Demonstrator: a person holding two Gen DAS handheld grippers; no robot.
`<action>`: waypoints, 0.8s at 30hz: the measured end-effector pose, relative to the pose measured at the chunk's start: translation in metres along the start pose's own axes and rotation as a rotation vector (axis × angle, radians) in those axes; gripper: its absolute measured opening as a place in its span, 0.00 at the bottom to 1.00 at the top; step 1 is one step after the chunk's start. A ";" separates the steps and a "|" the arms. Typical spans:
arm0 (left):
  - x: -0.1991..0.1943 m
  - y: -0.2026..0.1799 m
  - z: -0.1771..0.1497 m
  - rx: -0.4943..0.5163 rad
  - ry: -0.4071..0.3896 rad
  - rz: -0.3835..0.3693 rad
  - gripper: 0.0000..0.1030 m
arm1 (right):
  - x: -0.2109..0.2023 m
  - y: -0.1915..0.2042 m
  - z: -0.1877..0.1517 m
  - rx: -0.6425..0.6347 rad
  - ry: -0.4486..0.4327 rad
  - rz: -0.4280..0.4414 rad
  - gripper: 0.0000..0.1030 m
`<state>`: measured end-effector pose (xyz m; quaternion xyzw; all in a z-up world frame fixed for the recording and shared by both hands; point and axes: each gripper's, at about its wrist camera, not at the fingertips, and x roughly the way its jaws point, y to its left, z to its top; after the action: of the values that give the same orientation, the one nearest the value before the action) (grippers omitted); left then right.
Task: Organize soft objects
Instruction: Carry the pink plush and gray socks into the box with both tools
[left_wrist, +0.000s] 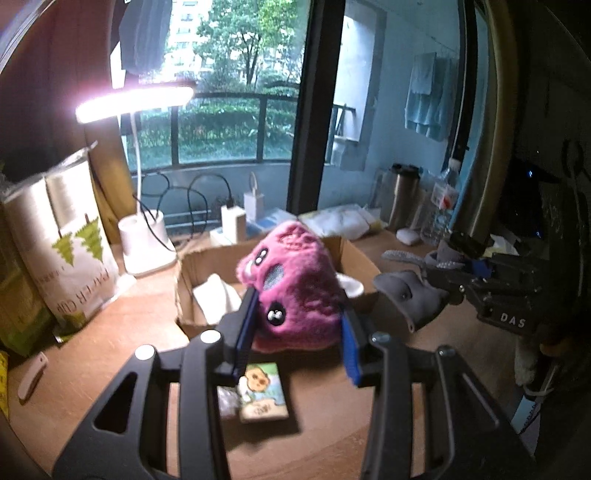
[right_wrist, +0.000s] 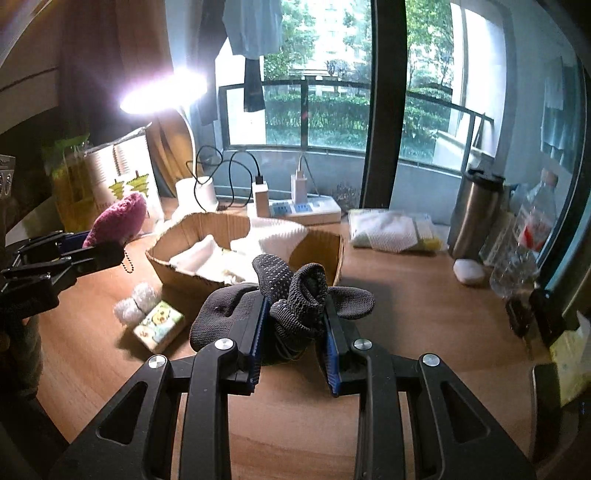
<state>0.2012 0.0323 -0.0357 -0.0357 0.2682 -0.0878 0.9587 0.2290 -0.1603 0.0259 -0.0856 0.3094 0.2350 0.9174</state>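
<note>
While my left gripper (left_wrist: 295, 332) is clamped on the pink plush toy (left_wrist: 295, 288), its blue pads pressing into the fur on both sides, the toy hangs clear of the wooden table (left_wrist: 110, 332) just in front of the cardboard box (left_wrist: 207, 258). From my right wrist camera I see that same toy (right_wrist: 118, 218) off to the left, with a small bead chain dangling under it. My right gripper (right_wrist: 295, 332) is closed on a bundle of dark grey socks (right_wrist: 295, 295), the knit bunched between the pads and one dotted sole sticking up, another end flopping out to the right. The socks sit in the air in front of the near wall of the box, which holds white padded material (right_wrist: 273, 236). On the table below lie a small tissue pack with a cartoon print (right_wrist: 159, 325) and, touching it, a white fluffy bundle (right_wrist: 135, 304). Behind the box stand a lit desk lamp (left_wrist: 136, 103), a power strip (right_wrist: 306, 210) with chargers plugged in, and a steel tumbler (right_wrist: 472, 214) to the right.
</note>
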 end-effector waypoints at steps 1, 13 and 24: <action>-0.001 0.000 0.003 0.000 -0.006 0.002 0.40 | -0.001 0.000 0.003 -0.001 -0.008 -0.001 0.28; -0.005 0.007 0.031 -0.006 -0.089 0.016 0.40 | 0.003 0.003 0.031 -0.025 -0.052 -0.004 0.28; 0.009 0.009 0.045 -0.002 -0.105 0.029 0.40 | 0.023 -0.004 0.048 -0.003 -0.076 0.016 0.28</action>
<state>0.2336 0.0409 -0.0028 -0.0374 0.2183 -0.0716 0.9725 0.2729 -0.1407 0.0500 -0.0753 0.2746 0.2459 0.9265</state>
